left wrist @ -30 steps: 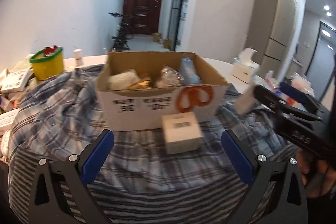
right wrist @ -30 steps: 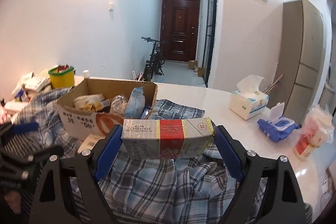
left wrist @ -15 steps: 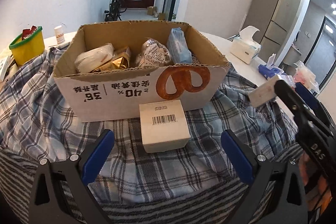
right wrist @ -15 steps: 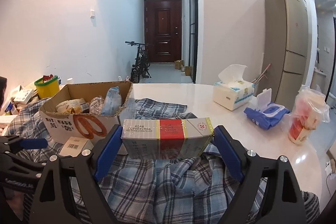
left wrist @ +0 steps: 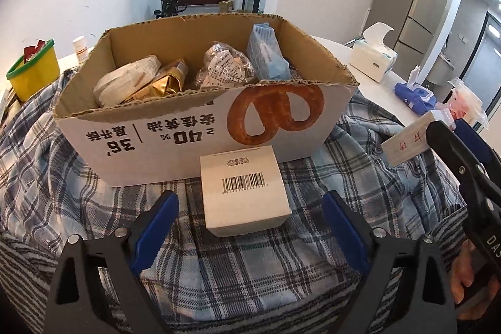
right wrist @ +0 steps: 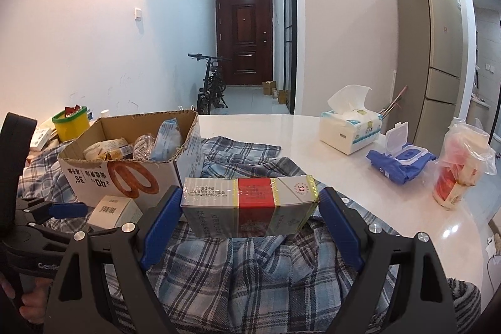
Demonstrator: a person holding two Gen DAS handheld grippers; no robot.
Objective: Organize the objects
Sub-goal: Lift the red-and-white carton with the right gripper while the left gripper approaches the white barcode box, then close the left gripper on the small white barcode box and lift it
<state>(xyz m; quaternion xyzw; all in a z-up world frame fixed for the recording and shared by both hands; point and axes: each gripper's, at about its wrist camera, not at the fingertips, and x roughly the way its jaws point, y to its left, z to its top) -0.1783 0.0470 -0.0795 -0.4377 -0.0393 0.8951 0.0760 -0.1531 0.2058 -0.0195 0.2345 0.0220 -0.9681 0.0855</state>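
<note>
A small white box with a barcode lies on the plaid shirt, just in front of the open cardboard box that holds several packets. My left gripper points down at the white box. Its jaws are closing, with the box between the blue pads but not touched. My right gripper is shut on a silver and red carton, held level above the shirt to the right of the cardboard box. The left gripper and the white box also show at the left of the right wrist view.
A plaid shirt covers the near part of the white table. A yellow tub stands at the far left. A tissue box, a blue wipes pack and a plastic bag sit at the right.
My left gripper has come closer to the small white box and tipped downward, and its jaws have narrowed a little. The right gripper still holds the carton and has shifted only slightly.
</note>
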